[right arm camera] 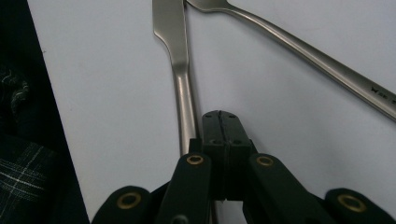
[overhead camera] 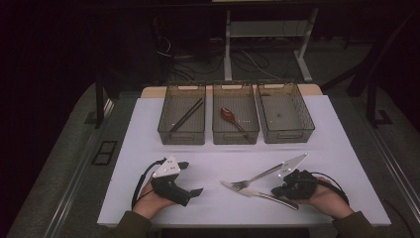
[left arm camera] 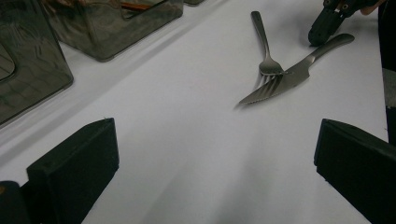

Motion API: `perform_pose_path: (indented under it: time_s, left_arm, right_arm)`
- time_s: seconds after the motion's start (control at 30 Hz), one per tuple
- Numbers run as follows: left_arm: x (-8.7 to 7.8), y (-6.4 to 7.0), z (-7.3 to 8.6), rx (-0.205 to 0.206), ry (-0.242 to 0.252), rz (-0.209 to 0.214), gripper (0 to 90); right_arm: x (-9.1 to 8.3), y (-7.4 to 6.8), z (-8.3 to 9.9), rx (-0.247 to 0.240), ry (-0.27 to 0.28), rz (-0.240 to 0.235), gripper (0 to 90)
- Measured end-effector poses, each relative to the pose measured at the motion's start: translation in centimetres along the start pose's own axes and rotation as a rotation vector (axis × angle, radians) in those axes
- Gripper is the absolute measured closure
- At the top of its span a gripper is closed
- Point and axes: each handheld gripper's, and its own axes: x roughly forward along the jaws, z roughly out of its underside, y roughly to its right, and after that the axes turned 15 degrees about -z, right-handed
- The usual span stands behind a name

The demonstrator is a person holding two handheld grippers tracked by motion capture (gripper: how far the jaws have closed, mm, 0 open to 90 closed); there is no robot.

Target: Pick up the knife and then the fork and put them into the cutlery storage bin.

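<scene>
fork crossing knife before three bins, spoon in middle one

Dim, perhaps underexposed frames; black surroundings, soft shadows.

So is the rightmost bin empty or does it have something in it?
Looks empty: the rightmost bin shows bare mesh floor in the high view, apart from a faint dark spot I cannot identify.

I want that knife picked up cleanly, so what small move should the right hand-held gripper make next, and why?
Probably open it. The right hand-held gripper is shut with nothing between its jaws, and the knife handle lies on the table just beside them, so it must open before straddling the handle.
</scene>
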Motion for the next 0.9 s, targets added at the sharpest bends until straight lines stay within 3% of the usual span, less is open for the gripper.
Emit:
perform_pose_path:
  time_s: [0.1,0.23,0.33,0.57,0.9]
  left_arm:
    - [0.0,0.0,0.0,-0.001,0.001,0.000,0.0]
    - [0.1,0.0,0.0,0.000,-0.001,0.001,0.0]
    - [0.1,0.0,0.0,-0.001,0.000,0.000,0.0]
    - [0.0,0.0,0.0,0.001,-0.001,0.000,0.0]
    - [0.0,0.0,0.0,0.003,-0.001,0.001,0.0]
  right_arm:
    - [-0.1,0.0,-0.1,-0.004,-0.002,-0.002,88.8]
    - [-1.3,-0.2,-0.7,-0.010,0.018,-0.001,80.0]
    - [-1.8,-0.7,-1.6,-0.030,0.004,-0.001,73.1]
    - [-0.7,-1.0,-3.5,-0.069,-0.094,-0.004,68.7]
    - [1.6,-1.5,-5.3,-0.078,-0.268,0.000,70.5]
